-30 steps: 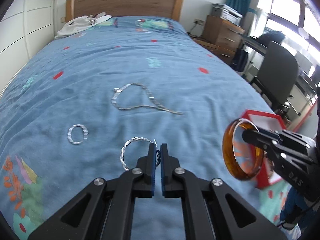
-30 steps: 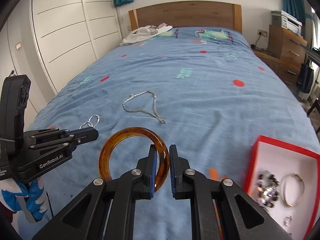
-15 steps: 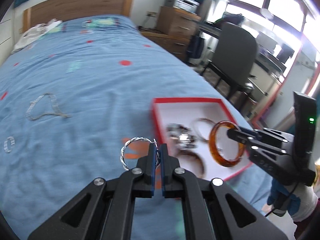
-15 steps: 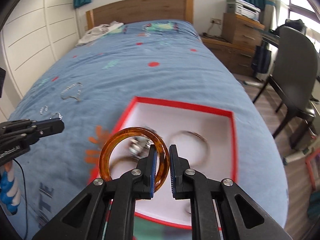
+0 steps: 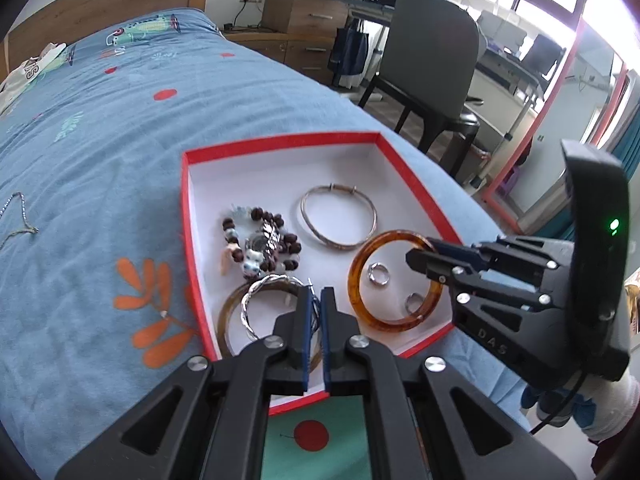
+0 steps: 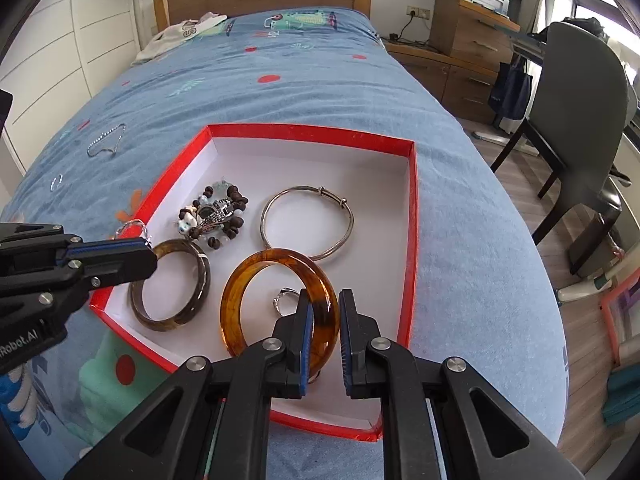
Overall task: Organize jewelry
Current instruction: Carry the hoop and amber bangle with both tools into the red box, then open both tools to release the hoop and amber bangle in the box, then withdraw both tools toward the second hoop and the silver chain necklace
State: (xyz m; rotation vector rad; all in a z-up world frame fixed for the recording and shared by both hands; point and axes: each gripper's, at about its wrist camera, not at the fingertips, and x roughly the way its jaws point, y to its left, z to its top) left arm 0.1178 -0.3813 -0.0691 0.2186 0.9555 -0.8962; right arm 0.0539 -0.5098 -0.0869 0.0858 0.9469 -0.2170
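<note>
Scene: two hand-held grippers poised over a red-rimmed, white-lined cardboard box [image 6: 412, 216] on a blue patterned bedspread [image 6: 320, 80].
Right gripper [image 6: 324, 320]: clamped on the rim of a translucent amber resin bangle [image 6: 240, 292], which hangs above the box floor.
Left gripper [image 5: 316, 316]: jaws together on a thin twisted silver wire bangle [image 5: 256, 292], held over the box's near-left corner.
Already boxed: a dark brown bangle [image 6: 176, 316], a plain silver bangle [image 6: 308, 216], a brown beaded bracelet [image 6: 216, 216] and small silver rings [image 5: 378, 273].
Left outside: a silver chain necklace [image 6: 106, 142] on the bedspread, well apart from the box.
Handling, amber bangle: likely stiff, smooth and slippery, possibly brittle; best gripped across the rim and set down low.
Handling, wire bangle: probably light and springy; a pinch on one strand looks enough.
Lettering: "DAS" on the right gripper's body; "Robot.AI", partly cut off, on the left.
</note>
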